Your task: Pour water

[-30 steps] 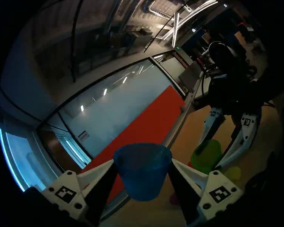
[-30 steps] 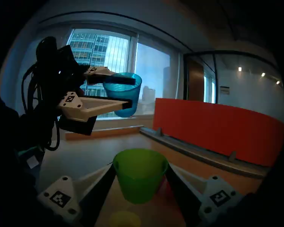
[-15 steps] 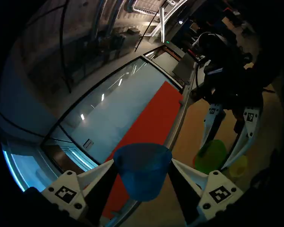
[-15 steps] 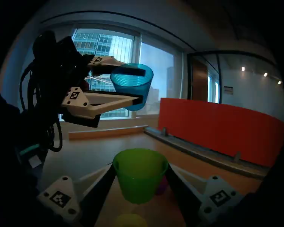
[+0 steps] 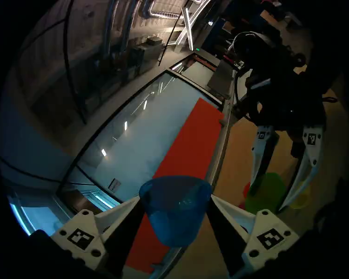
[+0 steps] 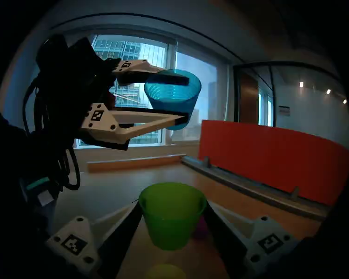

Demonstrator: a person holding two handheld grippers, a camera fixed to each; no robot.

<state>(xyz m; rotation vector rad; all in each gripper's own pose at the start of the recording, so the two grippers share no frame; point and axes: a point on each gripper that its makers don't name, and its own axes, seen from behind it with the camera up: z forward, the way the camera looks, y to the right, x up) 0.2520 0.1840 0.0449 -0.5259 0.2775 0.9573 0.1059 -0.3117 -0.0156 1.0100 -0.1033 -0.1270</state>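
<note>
A: What worries you here?

B: The height. The left gripper has the blue cup high over the table. It is up and to one side of the green cup, not plainly above it. If water leaves the rim from there, I'd expect it to fall short onto the wood, or to hit hard and splash out.

A: Is there water in it at all?

B: I can't tell. The blue plastic is see-through but dim against the window, and I see no stream.

A: And the grip?

B: Both jaws press on the blue cup's sides, closed to its width. The right gripper has the green cup the same way, upright and low by the table. A smooth, tapered cup that is rolled over could slide between the jaws. That is my second worry, and it would dump the lot at once.

A: How are the two held?

B: The left one is rolled well over. In the right gripper view its fingers sit one above the other, and the blue cup's mouth is tipped toward the green cup. In the left gripper view the red panel and the table run steeply slantwise, which fits that roll. The right one is level, pointing along the table toward the window.
</note>
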